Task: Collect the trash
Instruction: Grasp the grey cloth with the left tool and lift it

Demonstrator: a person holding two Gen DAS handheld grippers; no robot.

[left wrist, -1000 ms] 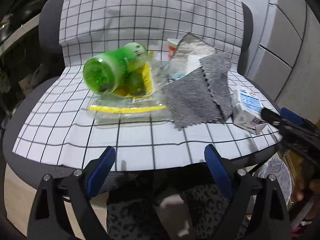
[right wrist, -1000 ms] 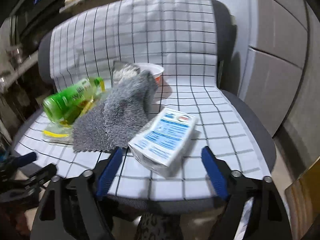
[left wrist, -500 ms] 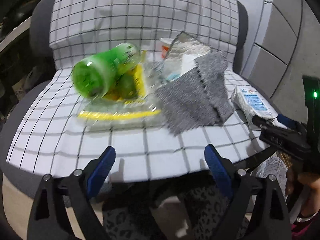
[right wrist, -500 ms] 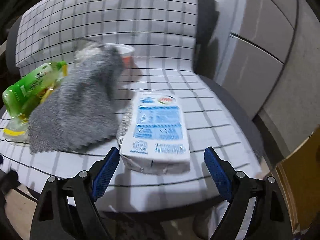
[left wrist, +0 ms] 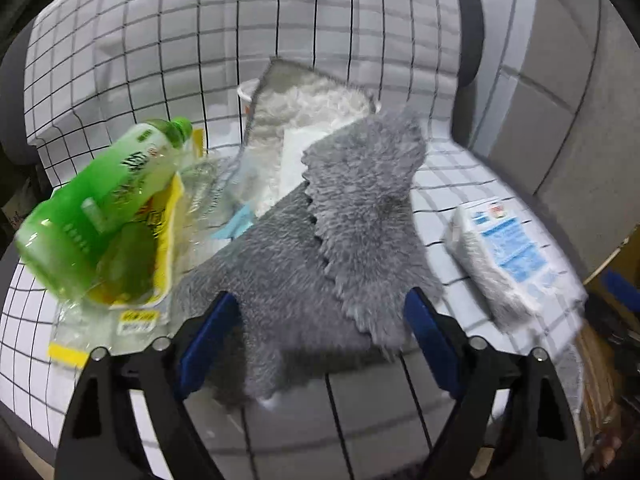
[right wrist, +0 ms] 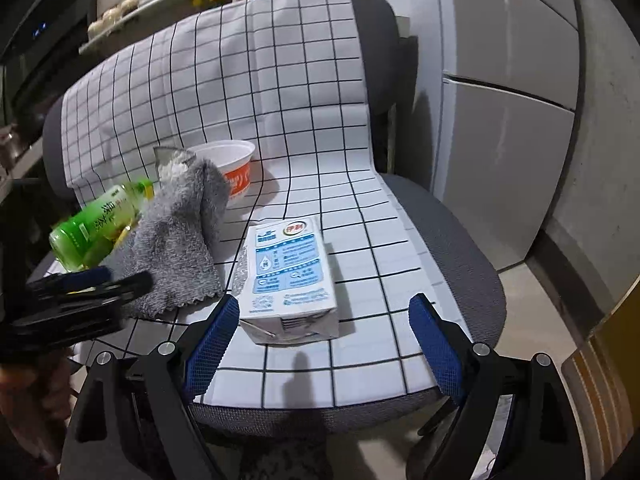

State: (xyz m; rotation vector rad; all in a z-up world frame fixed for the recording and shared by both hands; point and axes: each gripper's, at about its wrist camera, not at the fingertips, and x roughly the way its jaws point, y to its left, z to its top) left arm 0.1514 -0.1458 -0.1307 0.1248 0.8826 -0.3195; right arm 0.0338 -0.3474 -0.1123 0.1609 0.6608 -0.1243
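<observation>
My right gripper (right wrist: pixel 320 334): jaws spread wide, empty, hovering at the seat's front edge, lined up on the milk carton (right wrist: pixel 288 276).

My left gripper (left wrist: pixel 320 330): jaws likewise wide, empty, poised over the near hem of the grey cloth (left wrist: pixel 320 240).

Milk carton: lying flat on the checked cover (right wrist: pixel 360 208), near end between my right fingers but untouched. Advice to self: push forward until both pads flank its long sides, then close squarely; the carton looks soft and may crush.

Grey cloth: draped over a crumpled foil bag (left wrist: pixel 304 108).

Green tea bottle (left wrist: pixel 100 208): on its side atop a clear and yellow wrapper (left wrist: pixel 160 216), left of the cloth.

Noodle cup (right wrist: pixel 232 164): upright behind the cloth, partly hidden.

Office chair (right wrist: pixel 452 240): carries all of it.
</observation>
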